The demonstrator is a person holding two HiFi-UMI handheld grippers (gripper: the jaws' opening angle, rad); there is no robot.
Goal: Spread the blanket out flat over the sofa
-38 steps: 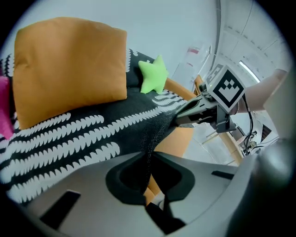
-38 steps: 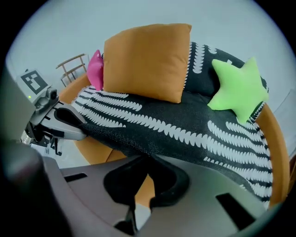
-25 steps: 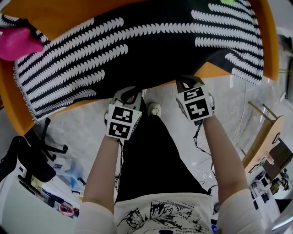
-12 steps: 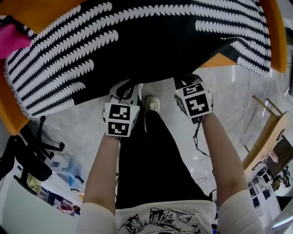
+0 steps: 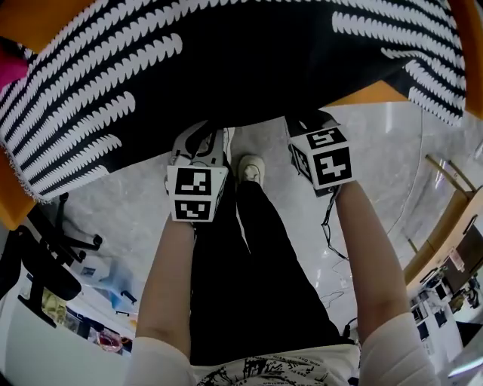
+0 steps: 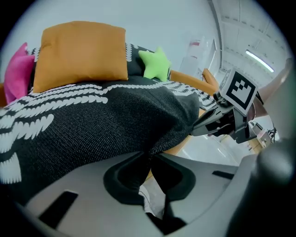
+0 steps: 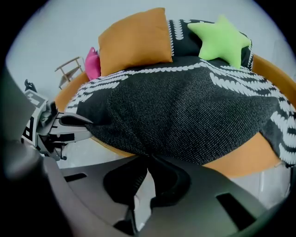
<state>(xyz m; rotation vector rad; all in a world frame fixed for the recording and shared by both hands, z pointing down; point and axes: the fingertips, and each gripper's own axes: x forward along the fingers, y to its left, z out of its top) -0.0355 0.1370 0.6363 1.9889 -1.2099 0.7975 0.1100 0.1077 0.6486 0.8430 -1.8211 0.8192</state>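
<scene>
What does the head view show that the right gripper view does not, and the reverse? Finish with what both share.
Head view only: the person's legs, a white shoe and a black chair. Right gripper view only: the orange cushion and the green star cushion. Both: the black-and-white blanket draped on the orange sofa, and the pink cushion.

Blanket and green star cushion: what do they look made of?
The blanket looks knitted, matte yarn: fine speckled weave and raised white rows. The green star cushion looks like soft plush fabric, probably stuffed, judging by its rounded, matte points.
</scene>
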